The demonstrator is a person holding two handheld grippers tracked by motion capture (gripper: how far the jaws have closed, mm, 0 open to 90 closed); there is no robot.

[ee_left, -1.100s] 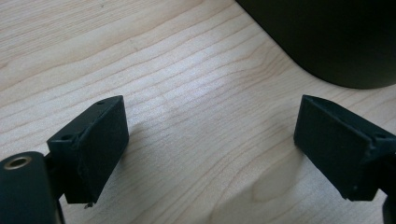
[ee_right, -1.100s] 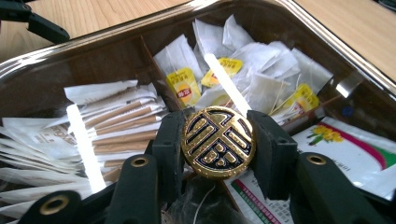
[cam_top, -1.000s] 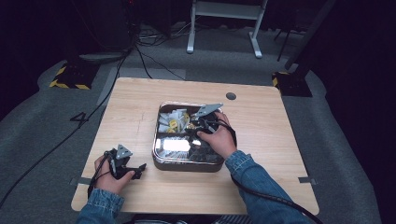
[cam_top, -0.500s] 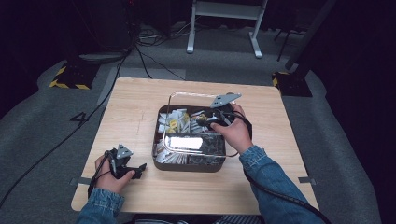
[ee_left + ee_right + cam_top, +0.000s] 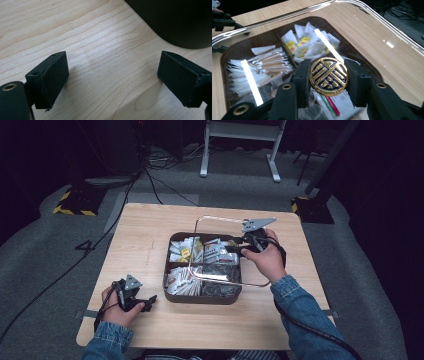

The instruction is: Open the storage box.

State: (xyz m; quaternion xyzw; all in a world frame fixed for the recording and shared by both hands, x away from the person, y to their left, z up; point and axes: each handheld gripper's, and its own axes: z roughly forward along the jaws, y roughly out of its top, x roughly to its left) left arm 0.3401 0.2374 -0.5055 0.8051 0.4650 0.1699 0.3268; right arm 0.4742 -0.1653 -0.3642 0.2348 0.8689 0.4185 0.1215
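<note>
We see the clear lid [image 5: 372,30] held by its round gold-and-black knob [image 5: 328,76], which sits squarely between the two pads of the right tongs [image 5: 328,80], one pad pressing on each side of it. In the high view the lid [image 5: 220,220] hangs tilted above the dark box [image 5: 200,296], its near edge low over the compartments and its far edge out over the surface [image 5: 145,235], with the right tongs [image 5: 235,247] gripping at its right side. Through it we make out white sachets [image 5: 239,77] and yellow-tagged packets [image 5: 299,46] in separate compartments. Well apart, at the near left corner, the left tongs [image 5: 147,301] rest low over the bare wood, spread wide with nothing between them [image 5: 112,82], the box's dark wall [image 5: 175,22] just beyond.
</note>
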